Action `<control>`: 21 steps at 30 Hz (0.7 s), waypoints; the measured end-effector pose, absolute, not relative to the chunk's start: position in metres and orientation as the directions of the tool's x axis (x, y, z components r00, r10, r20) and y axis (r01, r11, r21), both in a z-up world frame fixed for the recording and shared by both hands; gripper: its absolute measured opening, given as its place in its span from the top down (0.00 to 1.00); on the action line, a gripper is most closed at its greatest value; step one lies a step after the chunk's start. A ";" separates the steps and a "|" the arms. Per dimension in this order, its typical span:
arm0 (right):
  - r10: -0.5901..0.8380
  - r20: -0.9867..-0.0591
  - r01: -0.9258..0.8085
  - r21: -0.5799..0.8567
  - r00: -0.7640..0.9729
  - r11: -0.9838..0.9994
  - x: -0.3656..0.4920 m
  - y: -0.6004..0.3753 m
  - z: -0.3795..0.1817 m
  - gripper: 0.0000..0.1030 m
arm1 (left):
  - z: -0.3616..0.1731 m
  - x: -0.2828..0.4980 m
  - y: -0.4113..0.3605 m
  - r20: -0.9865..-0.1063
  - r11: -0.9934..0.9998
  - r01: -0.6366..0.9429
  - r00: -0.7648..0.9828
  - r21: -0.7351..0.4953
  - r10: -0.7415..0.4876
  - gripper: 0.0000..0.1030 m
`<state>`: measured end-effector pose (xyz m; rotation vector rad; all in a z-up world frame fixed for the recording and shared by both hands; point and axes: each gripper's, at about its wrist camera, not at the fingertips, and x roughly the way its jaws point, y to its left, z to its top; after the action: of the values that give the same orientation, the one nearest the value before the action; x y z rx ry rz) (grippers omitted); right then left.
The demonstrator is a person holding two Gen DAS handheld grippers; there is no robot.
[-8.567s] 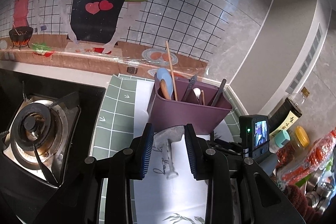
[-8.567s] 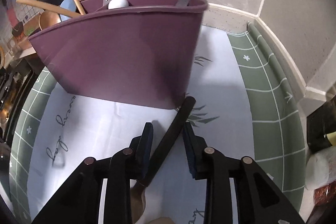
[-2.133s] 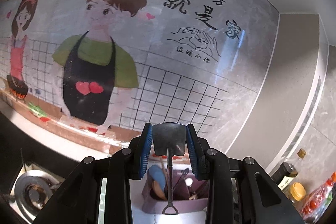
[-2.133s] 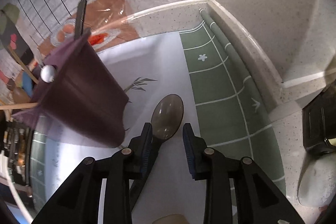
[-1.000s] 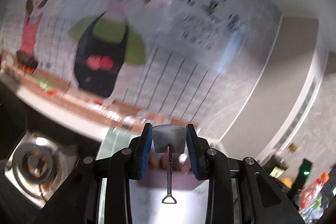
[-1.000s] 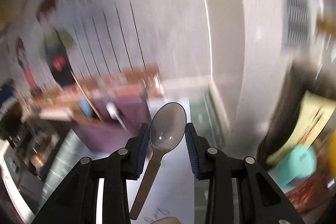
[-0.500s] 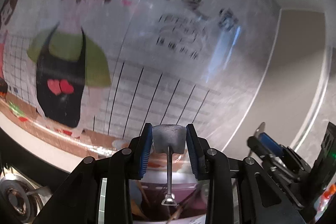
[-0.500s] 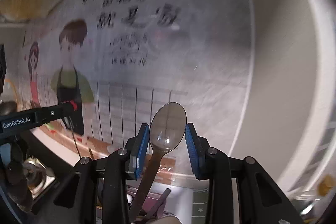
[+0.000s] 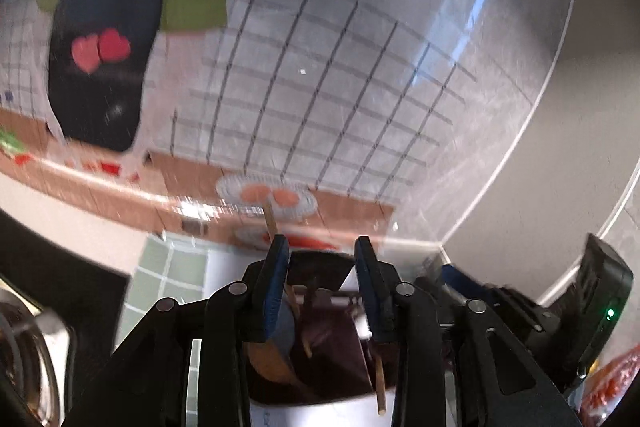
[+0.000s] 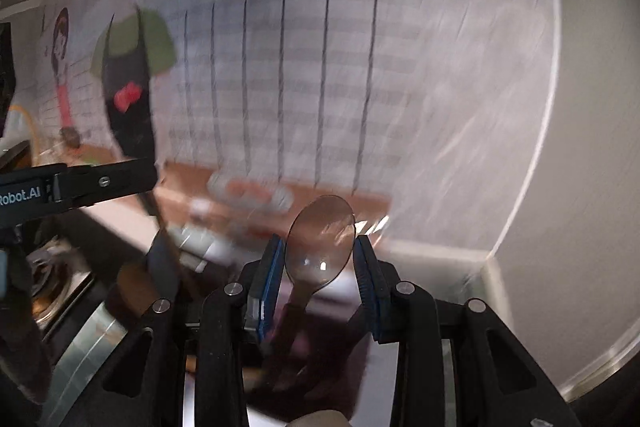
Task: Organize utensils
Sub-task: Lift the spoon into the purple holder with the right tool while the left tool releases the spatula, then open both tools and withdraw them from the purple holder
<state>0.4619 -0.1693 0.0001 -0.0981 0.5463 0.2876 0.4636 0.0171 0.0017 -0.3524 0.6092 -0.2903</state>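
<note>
Utensils stand in a dark purple holder (image 9: pixel 320 359) on the bench, directly below the left gripper (image 9: pixel 322 287). From the left wrist view the holder's open top shows a blue scoop-shaped head (image 9: pixel 284 323), a rounded wooden spoon bowl (image 9: pixel 268 363) and thin wooden sticks, one stick (image 9: pixel 272 223) rising above the rim at a slight tilt. The left jaws are opening; no utensil is pressed between the blue pads, and only the holder's interior shows through the gap. A dark metal blade shape (image 9: pixel 320 269) lies across the holder's far rim, too blurred to tell how it sits.

The right gripper (image 10: pixel 320 267) holds a translucent smoky-brown plastic spoon (image 10: pixel 320 239). Its oval bowl stands upright above the pads and faces the camera; its handle runs down between the jaws toward the purple holder (image 10: pixel 320 359) below. The right jaws are clamped on the widest lower part of the bowl, both pads touching its edges.

In the right wrist view the left gripper's black body (image 10: pixel 80 183) reaches in from the left edge, and a dark long-handled utensil (image 10: pixel 160 227) hangs below it over the holder's left end; motion blur hides its form.

A gas burner (image 9: pixel 24 347) sits at the left. The wall behind carries a cartoon mural (image 9: pixel 116 27) with a drawn tile grid.
</note>
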 end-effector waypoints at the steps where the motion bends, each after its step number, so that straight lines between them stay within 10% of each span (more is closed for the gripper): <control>1: 0.279 -0.548 -0.316 0.028 0.789 0.948 0.462 -0.172 -0.004 0.67 | 0.000 0.463 0.017 -0.513 0.900 0.159 0.775 -0.406 -0.368 0.56; 5: 0.334 -0.575 -0.316 0.136 0.747 0.939 0.454 -0.185 -0.007 0.64 | 0.005 0.447 0.018 -0.526 0.910 0.130 0.780 -0.394 -0.339 0.40; 21: 0.340 -0.497 -0.287 0.182 0.799 0.940 0.259 -0.221 0.024 0.61 | 0.023 0.235 -0.012 -0.505 0.994 0.038 0.859 -0.100 -0.084 0.38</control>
<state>0.2592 -0.2208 0.0236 0.0995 0.5512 0.3370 0.2347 -0.0117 0.0234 -0.0874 0.5338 -0.0641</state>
